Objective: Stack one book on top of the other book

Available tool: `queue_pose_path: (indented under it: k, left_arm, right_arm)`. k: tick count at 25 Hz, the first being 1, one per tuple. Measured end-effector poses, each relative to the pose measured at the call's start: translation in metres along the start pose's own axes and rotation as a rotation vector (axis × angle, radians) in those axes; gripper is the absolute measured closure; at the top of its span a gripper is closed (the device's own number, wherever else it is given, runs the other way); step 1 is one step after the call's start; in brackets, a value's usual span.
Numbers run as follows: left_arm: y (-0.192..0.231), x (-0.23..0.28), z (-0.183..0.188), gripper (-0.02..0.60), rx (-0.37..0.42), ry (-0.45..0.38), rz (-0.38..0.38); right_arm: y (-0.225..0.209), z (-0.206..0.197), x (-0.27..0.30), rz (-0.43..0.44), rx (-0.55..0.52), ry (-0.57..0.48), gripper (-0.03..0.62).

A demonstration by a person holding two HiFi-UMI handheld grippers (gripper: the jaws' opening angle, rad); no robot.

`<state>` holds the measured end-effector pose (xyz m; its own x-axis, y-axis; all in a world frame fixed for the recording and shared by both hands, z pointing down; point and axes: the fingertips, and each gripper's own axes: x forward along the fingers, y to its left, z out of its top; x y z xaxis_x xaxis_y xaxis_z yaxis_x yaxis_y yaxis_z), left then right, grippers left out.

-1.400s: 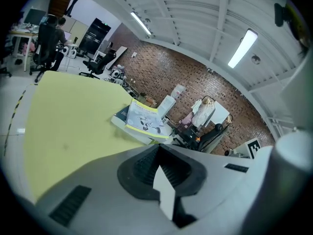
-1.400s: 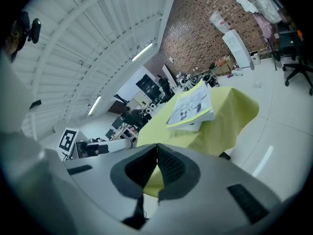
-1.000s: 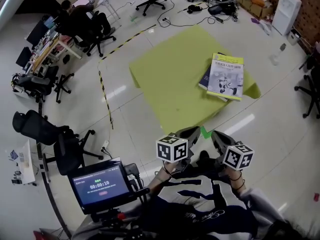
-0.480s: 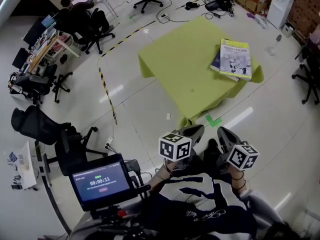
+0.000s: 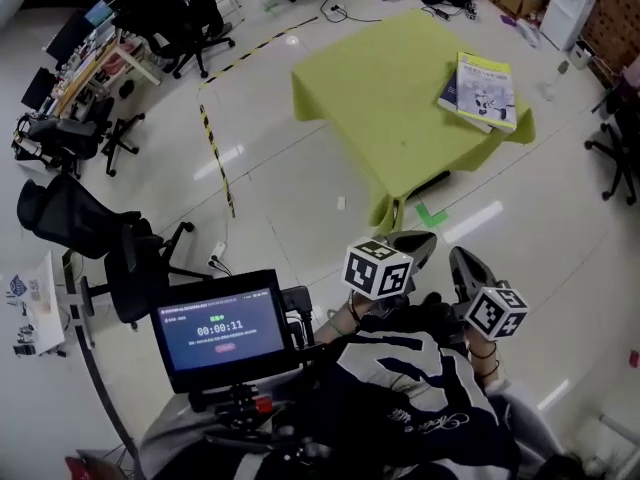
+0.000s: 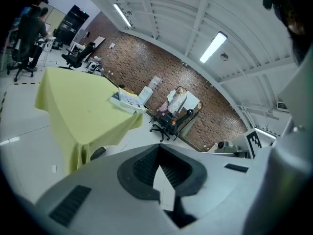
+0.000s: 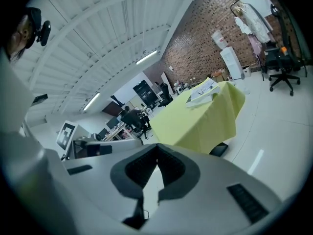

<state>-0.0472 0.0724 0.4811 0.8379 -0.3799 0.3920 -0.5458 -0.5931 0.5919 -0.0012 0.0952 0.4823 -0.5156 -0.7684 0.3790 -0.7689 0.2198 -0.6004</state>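
Observation:
A white-covered book (image 5: 487,76) lies on top of a dark blue book (image 5: 449,90) at the far right corner of the yellow-green table (image 5: 390,98). The same pair of books (image 6: 125,99) shows small in the left gripper view, and the books (image 7: 203,89) show far off in the right gripper view too. My left gripper (image 5: 418,245) and right gripper (image 5: 463,264) are held close to the body, well short of the table. The left gripper (image 6: 159,149) and the right gripper (image 7: 157,149) are both shut with nothing between their pads.
A screen with a timer (image 5: 224,330) sits at my lower left. Black office chairs (image 5: 70,236) stand to the left, and black-yellow floor tape (image 5: 214,158) runs beside the table. A green floor marker (image 5: 430,214) lies before the table. A person (image 5: 165,8) sits at a desk far left.
The table with the stacked books has slid farther away, toward the upper right of the head view. Both grippers stay shut and near the body.

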Motion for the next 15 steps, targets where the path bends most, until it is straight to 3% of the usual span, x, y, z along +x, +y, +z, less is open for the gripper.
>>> queue_pose_path:
  k: [6,15]
  left_arm:
    - [-0.011,-0.009,0.005,0.577,0.01,-0.04,0.009]
    - [-0.04,-0.012,-0.03,0.577,-0.018,-0.025,0.037]
  right_arm:
    - [0.012,0.002,-0.009,0.013,-0.022,-0.007,0.605]
    - [0.012,-0.015,-0.046,0.042,-0.022,0.005,0.605]
